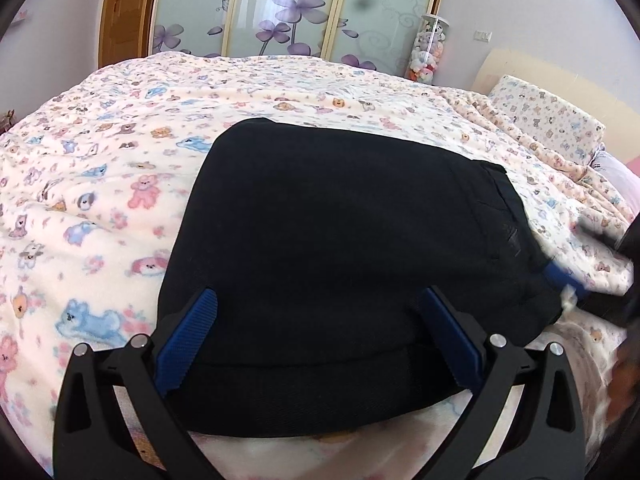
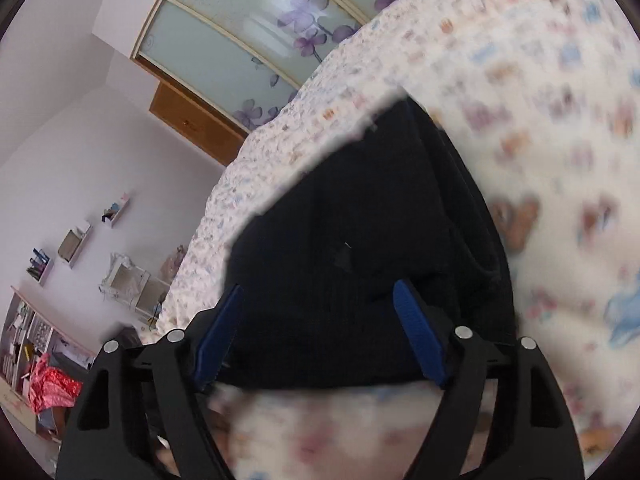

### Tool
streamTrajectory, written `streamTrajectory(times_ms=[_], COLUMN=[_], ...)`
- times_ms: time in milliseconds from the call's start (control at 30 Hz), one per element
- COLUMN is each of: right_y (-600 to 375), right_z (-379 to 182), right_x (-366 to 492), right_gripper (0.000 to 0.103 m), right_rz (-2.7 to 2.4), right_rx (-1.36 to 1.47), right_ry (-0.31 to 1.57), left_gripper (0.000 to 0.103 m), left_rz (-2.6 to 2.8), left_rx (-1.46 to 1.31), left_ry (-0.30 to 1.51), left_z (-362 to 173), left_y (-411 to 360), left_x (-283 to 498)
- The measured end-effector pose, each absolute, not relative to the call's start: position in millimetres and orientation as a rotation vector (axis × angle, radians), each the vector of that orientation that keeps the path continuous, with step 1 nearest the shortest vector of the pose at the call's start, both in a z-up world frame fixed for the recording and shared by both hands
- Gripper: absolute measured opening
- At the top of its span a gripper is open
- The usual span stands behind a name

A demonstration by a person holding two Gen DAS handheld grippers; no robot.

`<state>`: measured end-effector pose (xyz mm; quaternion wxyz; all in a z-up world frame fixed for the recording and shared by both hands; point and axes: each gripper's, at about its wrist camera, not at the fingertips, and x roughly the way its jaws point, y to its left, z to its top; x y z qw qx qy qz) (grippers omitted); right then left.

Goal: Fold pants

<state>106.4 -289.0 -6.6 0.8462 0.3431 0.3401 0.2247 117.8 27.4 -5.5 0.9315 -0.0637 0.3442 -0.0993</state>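
The black pants (image 1: 344,248) lie folded into a compact stack on the animal-print blanket (image 1: 100,184). My left gripper (image 1: 320,300) is open, its blue-padded fingers spread over the near edge of the stack. My right gripper (image 2: 320,292) is open too, its fingers either side of the pants (image 2: 360,248) in its own blurred, tilted view. One blue finger of the right gripper (image 1: 560,276) shows blurred at the right side of the pants in the left wrist view.
A pillow (image 1: 548,120) lies at the bed's right end. Sliding wardrobe doors with purple flowers (image 1: 288,12) stand behind the bed, with a clear tube of plush toys (image 1: 428,48) beside them. Shelves and a desk (image 2: 48,320) line the left wall.
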Motion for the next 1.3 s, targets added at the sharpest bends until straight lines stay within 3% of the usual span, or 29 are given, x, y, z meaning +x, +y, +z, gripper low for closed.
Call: streamTrajectory(times_ms=[200, 333, 500, 833, 1300], right_y=[-287.0, -275.9, -272.7, -306.7, -338.0], right_z=[16.5, 21.3, 2.5, 33.5, 13.5], right_x=[99.4, 93.6, 90.0, 100.7, 175.0], right_gripper=[0.078, 0.092, 0.093, 0.096, 0.088], right_rz=[0.491, 0.475, 0.471, 0.448, 0.366], right_rx=[0.693, 0.596, 0.546, 0.662, 0.657], right_ry=[0.665, 0.653, 0.632, 0.604, 0.930], left_gripper=[0.101, 0.101, 0.101, 0.101, 0.101], left_rz=[-0.208, -0.202, -0.188, -0.184, -0.186], left_rx=[-0.135, -0.128, -0.099, -0.096, -0.100], left_ry=[0.700, 0.700, 0.697, 0.699, 0.700], left_z=[-6.3, -6.4, -6.0, -6.6, -7.6], left_y=[28.7, 28.6, 23.3, 21.8, 21.6], left_x=[117.3, 118.0, 117.3, 117.8, 117.6])
